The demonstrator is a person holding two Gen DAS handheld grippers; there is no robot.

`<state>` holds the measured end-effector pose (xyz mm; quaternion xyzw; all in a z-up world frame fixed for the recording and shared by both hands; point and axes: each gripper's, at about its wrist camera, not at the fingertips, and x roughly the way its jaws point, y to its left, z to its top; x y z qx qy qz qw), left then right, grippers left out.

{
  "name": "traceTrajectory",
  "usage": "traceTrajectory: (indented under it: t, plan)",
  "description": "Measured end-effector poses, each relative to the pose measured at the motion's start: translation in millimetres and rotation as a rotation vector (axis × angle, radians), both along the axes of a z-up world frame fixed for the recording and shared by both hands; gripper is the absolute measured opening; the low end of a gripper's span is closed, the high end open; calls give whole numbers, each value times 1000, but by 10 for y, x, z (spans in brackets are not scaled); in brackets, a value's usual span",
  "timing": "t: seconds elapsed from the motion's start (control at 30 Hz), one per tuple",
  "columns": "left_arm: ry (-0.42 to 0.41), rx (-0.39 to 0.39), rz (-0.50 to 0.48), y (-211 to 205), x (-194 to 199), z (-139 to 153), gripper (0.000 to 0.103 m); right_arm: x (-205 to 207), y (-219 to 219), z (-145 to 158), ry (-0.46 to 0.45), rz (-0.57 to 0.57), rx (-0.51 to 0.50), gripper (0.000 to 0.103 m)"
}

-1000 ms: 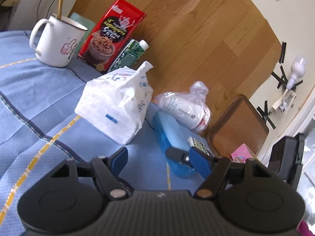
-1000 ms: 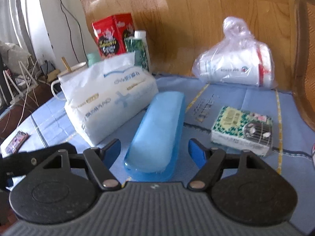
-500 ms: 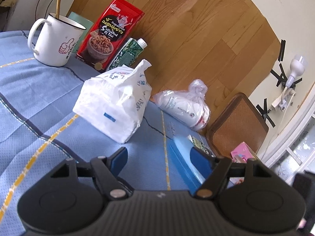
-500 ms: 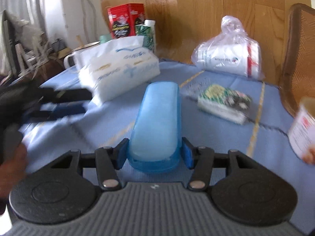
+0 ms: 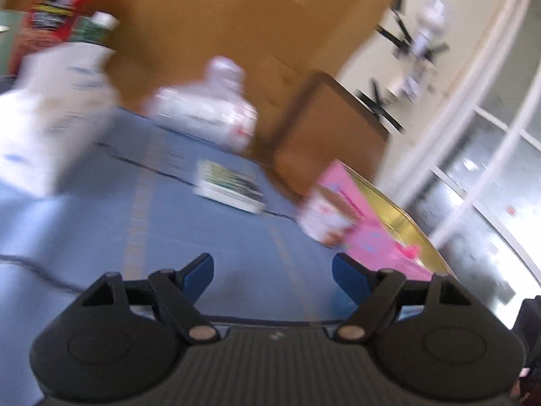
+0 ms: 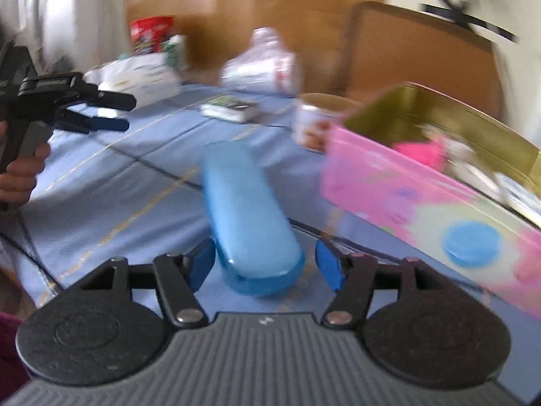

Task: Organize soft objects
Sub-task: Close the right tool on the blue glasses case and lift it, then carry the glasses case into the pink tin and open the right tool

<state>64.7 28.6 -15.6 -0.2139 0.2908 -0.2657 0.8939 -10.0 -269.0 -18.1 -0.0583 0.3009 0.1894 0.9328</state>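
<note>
Right gripper jaws just been opening; long light-blue plastic case lying between them, left pad touching, right pad apart. Pink-sided gold-lined tin box sitting at 2 o'clock. Left gripper hovering at 10 o'clock, hand-held.

Wood-panel wall, brown chair back, cream wall, white-framed window, daylight, blue tablecloth

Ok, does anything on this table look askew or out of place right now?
The blue case lies slanted between the fingers of the right gripper, whose jaws have just been opening. One pad stands clear of the case, so it looks loosely held or released. Both views are blurred, but nothing looks spilled or damaged.
</note>
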Motion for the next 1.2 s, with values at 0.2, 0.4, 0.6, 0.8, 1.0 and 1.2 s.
traceTrajectory:
  t: [0.2,0.4,0.6,0.8,1.0,1.2]
  plan:
    - [-9,102,-168,-764,147,145,80,-56,-119,-86,-15,-21,37,71]
    - [73,176,-240,-1154,141,-71,61,-25,-130,-193,-21,-2,78,71]
    - [40,137,-239,-1262,154,185,61,-129,-283,-59,-100,-25,136,66]
    - [-121,145,-296,-1923,300,675,61,-185,-749,337,-267,-128,143,66]
    - [-144,186,-285,-2608,625,678,68,120,-1169,383,-252,-243,94,66]
    - [-92,213,-188,-2724,834,601,79,743,-1219,313,-165,-403,76,65]
